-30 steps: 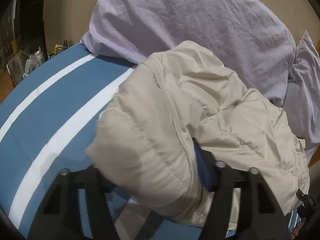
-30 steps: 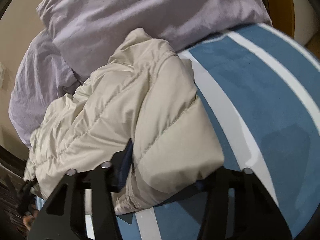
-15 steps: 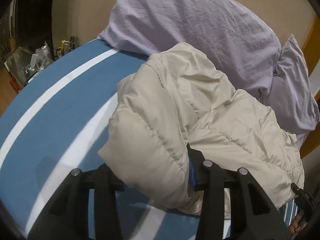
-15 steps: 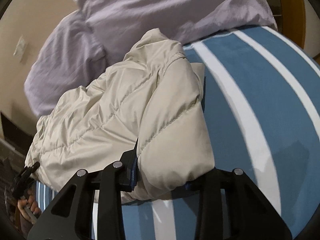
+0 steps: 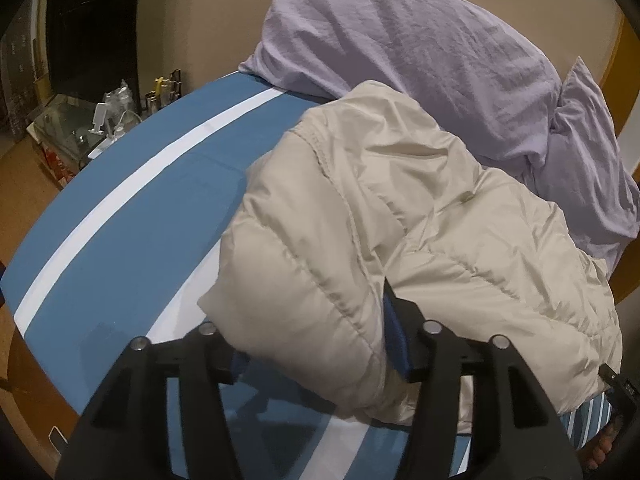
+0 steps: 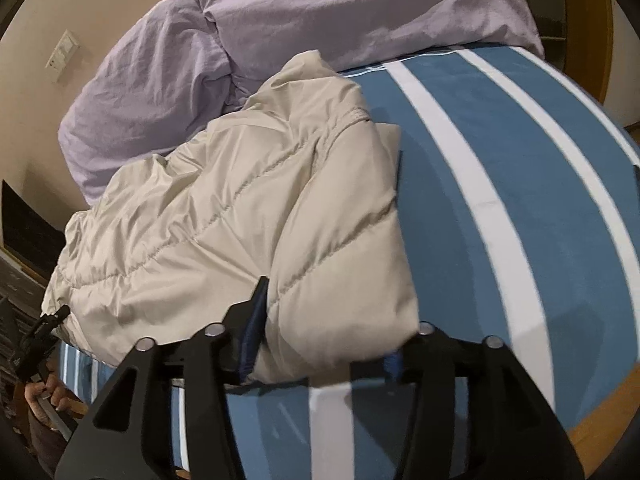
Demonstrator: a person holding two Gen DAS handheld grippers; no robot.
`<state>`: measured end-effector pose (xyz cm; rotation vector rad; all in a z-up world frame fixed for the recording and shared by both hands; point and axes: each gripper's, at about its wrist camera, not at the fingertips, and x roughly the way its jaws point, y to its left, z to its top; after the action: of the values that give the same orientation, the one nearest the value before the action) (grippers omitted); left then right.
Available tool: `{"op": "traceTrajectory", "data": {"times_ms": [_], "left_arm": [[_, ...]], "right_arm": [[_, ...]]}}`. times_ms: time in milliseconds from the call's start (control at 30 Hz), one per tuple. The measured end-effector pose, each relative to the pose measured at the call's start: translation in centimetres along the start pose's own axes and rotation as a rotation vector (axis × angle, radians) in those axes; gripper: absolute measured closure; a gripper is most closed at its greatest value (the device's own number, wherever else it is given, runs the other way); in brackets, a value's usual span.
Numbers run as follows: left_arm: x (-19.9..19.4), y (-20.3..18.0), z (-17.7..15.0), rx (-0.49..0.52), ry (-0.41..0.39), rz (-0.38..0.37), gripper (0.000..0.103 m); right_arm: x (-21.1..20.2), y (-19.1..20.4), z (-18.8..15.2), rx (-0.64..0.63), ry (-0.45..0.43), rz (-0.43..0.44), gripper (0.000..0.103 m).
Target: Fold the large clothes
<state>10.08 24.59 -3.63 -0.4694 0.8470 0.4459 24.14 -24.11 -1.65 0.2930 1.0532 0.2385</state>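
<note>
1. The jacket [image 5: 420, 240], a cream puffer, is seen bundled on the blue striped bed [image 5: 132, 216], its far end touching the lilac pillows [image 5: 420, 48].
2. In the left wrist view, a thick fold of the jacket is seen between the jaws of the left gripper [image 5: 316, 344]; the jaws have just been opening, and the blue pad [image 5: 396, 340] on the right finger is touching the fabric.
3. Whether that fold is pinched or only straddled cannot be told; the other pad is hidden under the puff.
4. In the right wrist view, the same is seen at the right gripper [image 6: 324, 336]: the jaws have just been opening, and the near corner of the jacket bulges between them.
5. The step in hand is judged to be a release, with a fold laid down and both tools letting go.
6. The task is judged unfinished: the bundle is lumpy, with its far edge left uneven.
7. For the next move, both tools would have to be drawn clear of the fabric without the fold being dragged open.
8. A fresh hold on an edge would then be called for, so that the bundle could be squared and pressed flat.
</note>
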Motion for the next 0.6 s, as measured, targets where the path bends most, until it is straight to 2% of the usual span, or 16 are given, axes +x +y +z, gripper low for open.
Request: {"op": "traceTrajectory", "data": {"times_ms": [33, 100, 167, 233, 333, 433, 600], "left_arm": [[-0.1, 0.0, -0.1, -0.001, -0.003, 0.011, 0.039], [-0.4, 0.1, -0.2, 0.000, -0.018, 0.034, 0.026], [-0.7, 0.3, -0.3, -0.002, -0.033, 0.039, 0.017], [-0.9, 0.3, -0.4, 0.003, -0.038, 0.033, 0.014], [-0.8, 0.2, -0.3, 0.004, -0.037, 0.028, 0.010], [-0.5, 0.0, -0.3, -0.003, -0.031, 0.026, 0.008], [0.2, -0.2, -0.3, -0.023, -0.019, 0.014, 0.006]], "right_arm": [[-0.3, 0.0, 0.1, -0.007, -0.010, -0.025, 0.042], [-1.1, 0.1, 0.2, -0.027, -0.039, -0.074, 0.036], [-2.1, 0.2, 0.6, -0.052, -0.098, -0.148, 0.033], [-2.8, 0.7, 1.2, -0.077, -0.136, -0.173, 0.032], [-3.0, 2.6, 2.0, -0.117, -0.154, -0.149, 0.031], [-2.4, 5.4, 2.3, -0.189, -0.162, -0.122, 0.025], [0.1, 9.8, 2.1, -0.281, -0.132, -0.077, 0.025]]}}
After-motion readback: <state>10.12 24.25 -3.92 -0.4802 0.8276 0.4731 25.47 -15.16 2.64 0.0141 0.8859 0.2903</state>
